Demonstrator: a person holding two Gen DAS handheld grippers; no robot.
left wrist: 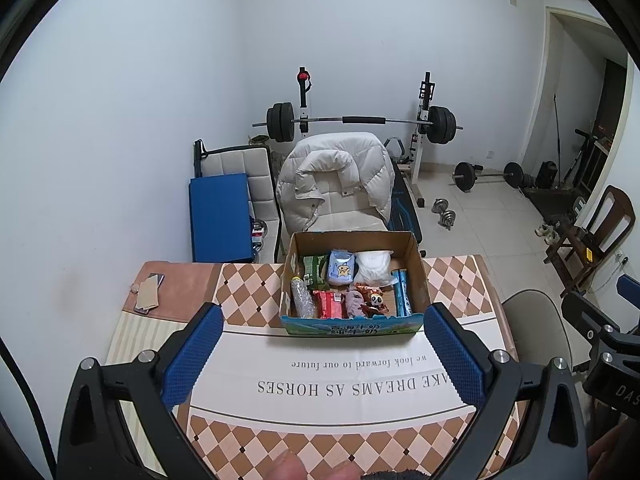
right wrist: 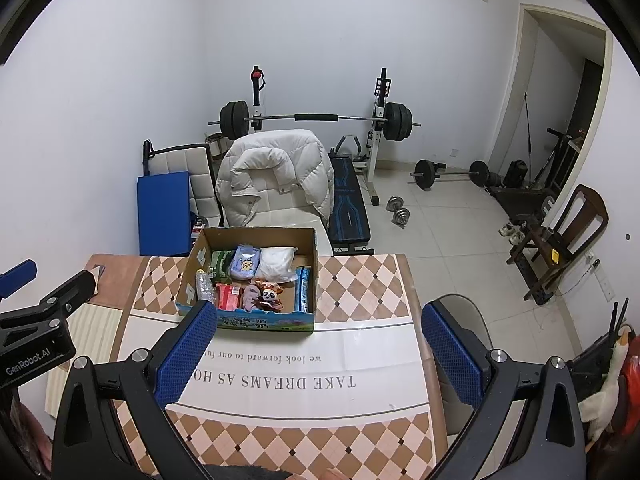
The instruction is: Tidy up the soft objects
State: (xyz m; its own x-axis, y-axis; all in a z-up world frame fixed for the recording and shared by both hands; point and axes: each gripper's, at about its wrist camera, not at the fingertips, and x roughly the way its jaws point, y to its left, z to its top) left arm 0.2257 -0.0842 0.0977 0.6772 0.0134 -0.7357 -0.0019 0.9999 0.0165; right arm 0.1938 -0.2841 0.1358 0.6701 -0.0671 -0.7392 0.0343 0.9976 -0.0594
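Hovering released and empty, left gripper [left wrist: 323,354] and right gripper [right wrist: 319,352] face the open brown cardboard box [left wrist: 416,264] of packets on the far tabletop; judged next: reach in.

Black hand-held gripper [left wrist: 323,354], blue textured pads [left wrist: 192,360], silver screws.
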